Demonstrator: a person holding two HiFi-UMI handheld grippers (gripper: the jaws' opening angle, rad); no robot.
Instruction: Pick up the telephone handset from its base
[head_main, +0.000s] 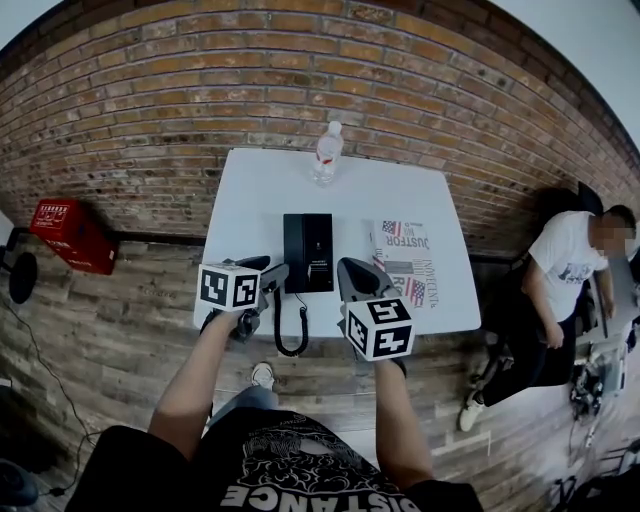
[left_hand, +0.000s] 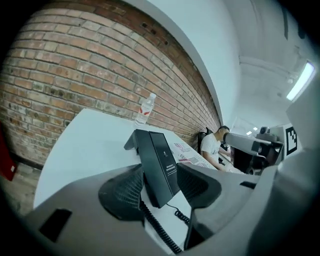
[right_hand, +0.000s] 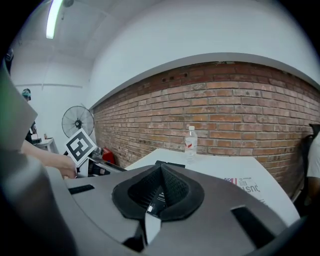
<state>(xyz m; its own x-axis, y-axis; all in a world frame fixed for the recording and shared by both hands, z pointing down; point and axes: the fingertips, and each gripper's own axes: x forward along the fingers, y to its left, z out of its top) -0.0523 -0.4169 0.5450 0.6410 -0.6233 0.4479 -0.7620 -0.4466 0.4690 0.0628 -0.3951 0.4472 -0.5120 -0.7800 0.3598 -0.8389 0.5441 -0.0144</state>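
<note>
A black telephone (head_main: 308, 252) lies in the middle of the white table (head_main: 250, 200), its handset (head_main: 296, 250) resting on the base. The coiled cord (head_main: 291, 335) hangs over the table's front edge. My left gripper (head_main: 265, 272) hovers at the phone's near-left corner, open, with nothing held. In the left gripper view the handset (left_hand: 150, 160) shows between the spread jaws of that gripper (left_hand: 159, 187), a little ahead of them. My right gripper (head_main: 352, 272) is just right of the phone. Its jaws meet at the tips in the right gripper view (right_hand: 161, 172), shut and empty.
A clear water bottle (head_main: 327, 152) stands at the table's far edge by the brick wall. A newspaper (head_main: 405, 262) lies right of the phone. A red crate (head_main: 70, 232) sits on the floor at the left. A seated person (head_main: 562, 275) is at the right.
</note>
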